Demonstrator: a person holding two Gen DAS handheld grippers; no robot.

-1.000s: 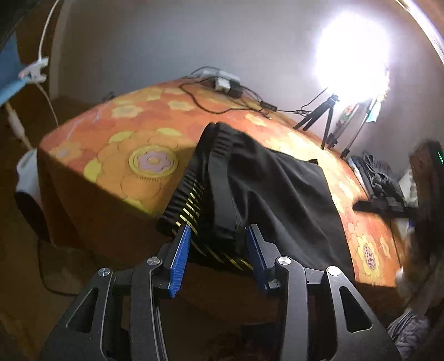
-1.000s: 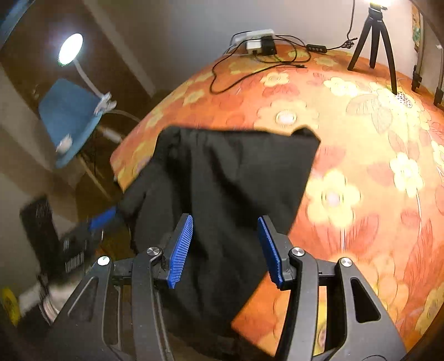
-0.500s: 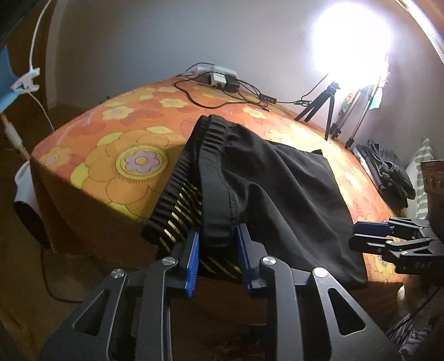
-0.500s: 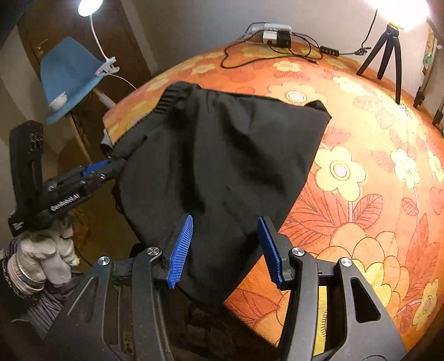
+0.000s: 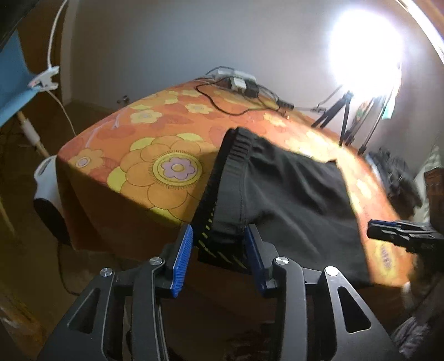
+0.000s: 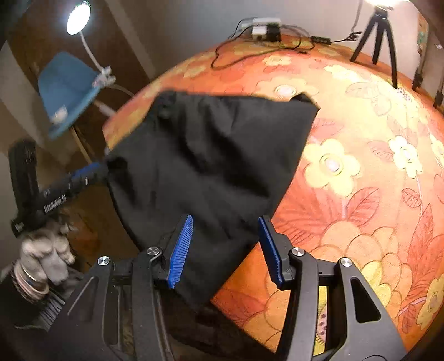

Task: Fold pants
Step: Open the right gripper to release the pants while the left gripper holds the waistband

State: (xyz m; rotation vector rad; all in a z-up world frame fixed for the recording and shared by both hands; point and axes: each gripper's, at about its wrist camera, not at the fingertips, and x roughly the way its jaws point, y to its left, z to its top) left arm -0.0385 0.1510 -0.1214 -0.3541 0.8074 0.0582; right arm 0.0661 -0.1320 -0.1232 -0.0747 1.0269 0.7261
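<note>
- One pair of black fabric pants [image 5: 291,194] lies spread over the near-left corner of the bed with the orange floral cover [image 5: 166,150], its ribbed elastic waistband [image 5: 236,155] running along the side nearest the left edge and drooping over the near edge.
- Left tongs [image 5: 219,258] sit at the bed's near edge with the hanging waistband end between the blue ribbed pads [image 5: 181,258]. Their jaws have just been opening; a gap shows beside the left pad, so the fabric is between them and not pinched.
- Right tongs [image 6: 224,247] hover over the near edge further from the corner, jaws apart. The pants' lower edge [image 6: 211,277] hangs off the bed in front of them; the left pad overlaps the cloth in view, the right pad stands over the bare cover, and neither presses on it.
- From the right wrist view, the left tongs [image 6: 91,172] reach the pants at the left edge, held by a hand in a light glove [image 6: 44,250].
- At the bed's far edge lie a white power strip with black cables [image 5: 238,83]; a black tripod [image 6: 374,39] stands toward the far-right corner under a bright lamp [image 5: 363,47].
- Beside the bed's left edge stands a blue chair [image 6: 66,89] with a white clip light [image 6: 79,18].
</note>
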